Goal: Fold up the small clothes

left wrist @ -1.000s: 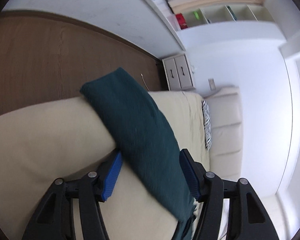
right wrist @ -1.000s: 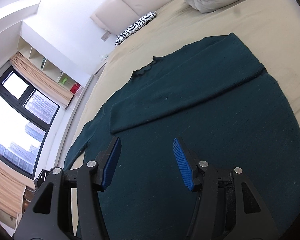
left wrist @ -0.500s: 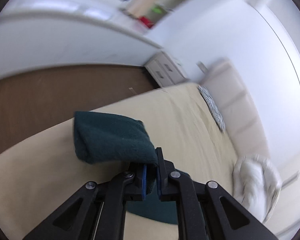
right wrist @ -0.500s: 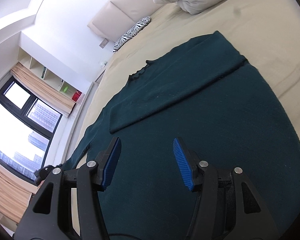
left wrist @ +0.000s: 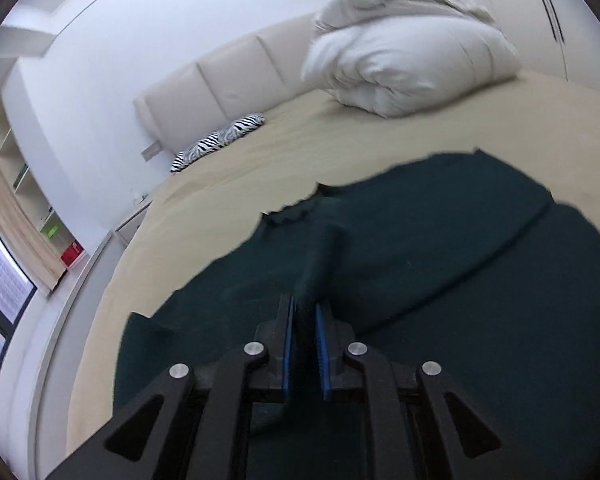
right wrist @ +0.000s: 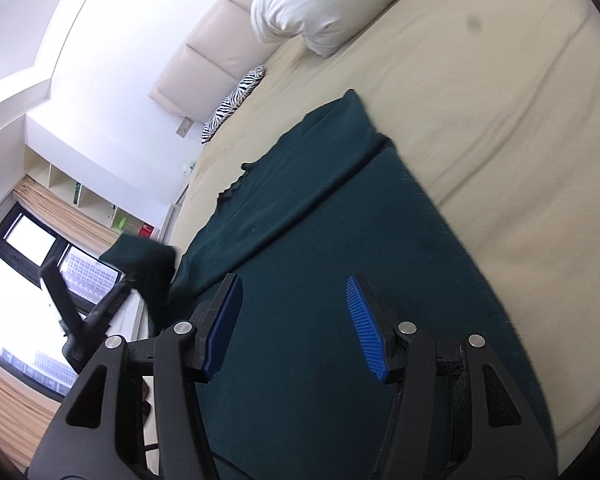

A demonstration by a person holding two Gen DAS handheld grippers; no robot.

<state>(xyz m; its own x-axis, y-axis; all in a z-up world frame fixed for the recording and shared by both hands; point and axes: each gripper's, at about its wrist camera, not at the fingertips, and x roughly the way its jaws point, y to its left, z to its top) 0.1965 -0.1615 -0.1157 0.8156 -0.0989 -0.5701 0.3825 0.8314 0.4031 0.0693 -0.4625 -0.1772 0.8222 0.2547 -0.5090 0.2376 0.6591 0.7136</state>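
A dark green sweater (left wrist: pixel 440 280) lies flat on the beige bed (left wrist: pixel 240 184), one sleeve folded across its chest. My left gripper (left wrist: pixel 304 312) pinches the other sleeve (left wrist: pixel 320 256) between its blue pads and holds it over the sweater's body; its jaws are opening a little, with the cloth still between them. The right wrist view shows that left gripper (right wrist: pixel 130 276) at the left with the lifted sleeve (right wrist: pixel 140 256) draped off it. My right gripper (right wrist: pixel 294 312) hovers open over the sweater's lower part (right wrist: pixel 320 360), with nothing between its fingers.
A bundled white duvet (left wrist: pixel 400 52) and a zebra-print pillow (left wrist: pixel 220 140) lie at the head of the bed by the padded headboard (left wrist: pixel 220 84). Wall shelves (right wrist: pixel 80 196) and a large window (right wrist: pixel 16 280) are on the left. Bare sheet (right wrist: pixel 500 100) lies right of the sweater.
My left gripper closed on the sleeve hanging at the bed's edge, rolled over and swung it in across the sweater. The right gripper shifted a little over the hem, still open.
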